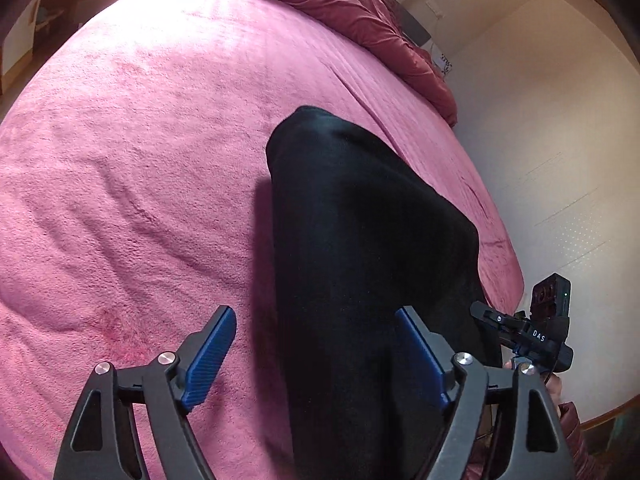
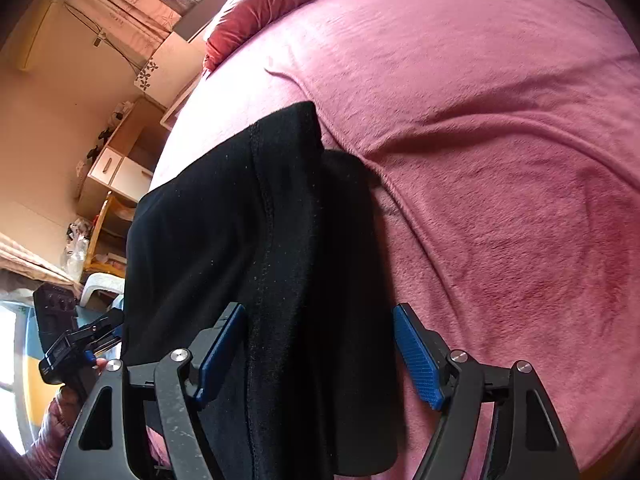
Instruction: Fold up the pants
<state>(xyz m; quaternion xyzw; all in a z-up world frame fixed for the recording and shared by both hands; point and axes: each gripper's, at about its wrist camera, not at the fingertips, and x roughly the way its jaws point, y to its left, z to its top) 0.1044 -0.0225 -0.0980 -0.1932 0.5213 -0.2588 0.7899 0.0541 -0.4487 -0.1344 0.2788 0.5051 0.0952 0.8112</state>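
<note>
Black pants [image 1: 360, 240] lie folded lengthwise in a long strip on the pink bed blanket [image 1: 140, 160]. My left gripper [image 1: 316, 344] is open, its blue pads wide apart over the strip's left edge near its near end. In the right wrist view the pants [image 2: 248, 240] show a stitched seam running along them. My right gripper [image 2: 320, 340] is open and straddles the strip's right part. Neither gripper holds cloth. The right gripper also shows in the left wrist view [image 1: 532, 336], and the left one in the right wrist view [image 2: 76, 344].
A crumpled red duvet [image 1: 360, 12] lies at the bed's far end. A pale wall [image 1: 560, 140] runs along the bed's edge close to the pants. A wooden cabinet with drawers [image 2: 116, 160] and cluttered shelves stand beside the bed. The blanket has creases [image 2: 460, 120].
</note>
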